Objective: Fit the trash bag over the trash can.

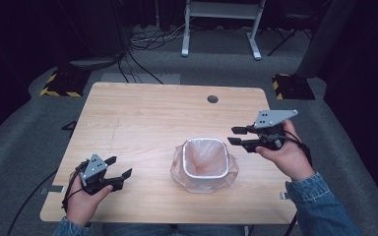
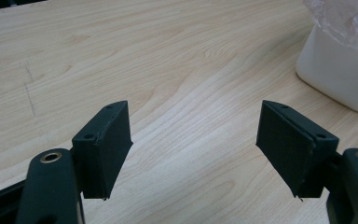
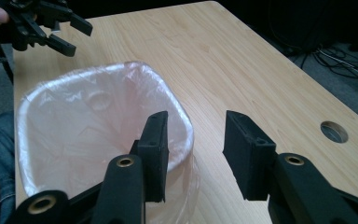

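Observation:
A small white bin (image 1: 204, 164) lined with a clear plastic bag stands on the wooden table (image 1: 152, 118), near the front and right of centre. Nothing lies inside it in the right gripper view (image 3: 98, 121). My left gripper (image 1: 119, 166) rests low at the front left, open and empty, pointing toward the bin. In its own view, its jaws stand wide apart over bare wood (image 2: 193, 121), with the bin (image 2: 335, 74) at the far right. My right gripper (image 1: 232, 135) hovers just right of the bin's rim, open and empty (image 3: 196, 135). The left gripper (image 3: 79, 39) also shows beyond the bin.
A round cable hole (image 1: 212, 99) sits near the table's far edge, also seen in the right gripper view (image 3: 334, 131). Grey carpet surrounds the table. A white desk frame (image 1: 221, 24), floor cables (image 1: 147, 39) and yellow-black striped bases (image 1: 61, 83) lie beyond.

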Demonstrator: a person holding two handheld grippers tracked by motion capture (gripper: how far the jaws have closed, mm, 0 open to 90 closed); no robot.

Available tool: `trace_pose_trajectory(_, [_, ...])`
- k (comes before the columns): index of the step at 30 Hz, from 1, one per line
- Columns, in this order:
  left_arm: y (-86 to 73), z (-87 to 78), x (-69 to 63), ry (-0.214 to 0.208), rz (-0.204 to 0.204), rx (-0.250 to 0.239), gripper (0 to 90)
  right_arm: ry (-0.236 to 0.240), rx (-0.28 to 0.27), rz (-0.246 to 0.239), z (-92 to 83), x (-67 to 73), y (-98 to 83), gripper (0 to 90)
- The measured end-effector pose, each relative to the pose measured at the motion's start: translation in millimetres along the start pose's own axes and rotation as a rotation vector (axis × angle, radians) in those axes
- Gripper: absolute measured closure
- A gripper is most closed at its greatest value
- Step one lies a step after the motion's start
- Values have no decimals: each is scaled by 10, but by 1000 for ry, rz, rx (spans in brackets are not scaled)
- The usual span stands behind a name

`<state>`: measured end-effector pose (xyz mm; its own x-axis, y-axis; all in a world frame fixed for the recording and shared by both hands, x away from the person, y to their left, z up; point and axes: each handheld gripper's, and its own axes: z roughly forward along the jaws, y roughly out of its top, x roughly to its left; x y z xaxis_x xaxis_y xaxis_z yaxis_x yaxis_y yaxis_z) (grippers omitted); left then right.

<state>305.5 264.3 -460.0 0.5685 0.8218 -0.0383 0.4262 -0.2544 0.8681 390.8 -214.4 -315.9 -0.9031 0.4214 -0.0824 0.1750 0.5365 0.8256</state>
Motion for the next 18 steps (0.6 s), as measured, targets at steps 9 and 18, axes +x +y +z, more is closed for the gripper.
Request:
trace_pose_trajectory(9, [-20, 13, 30, -2, -14, 0, 278, 37, 2, -32, 44, -64, 164, 639])
trace_pose_trajectory(18, [-29, 46, 13, -13, -16, 5, 278, 98, 51, -63, 31, -80, 241, 820])
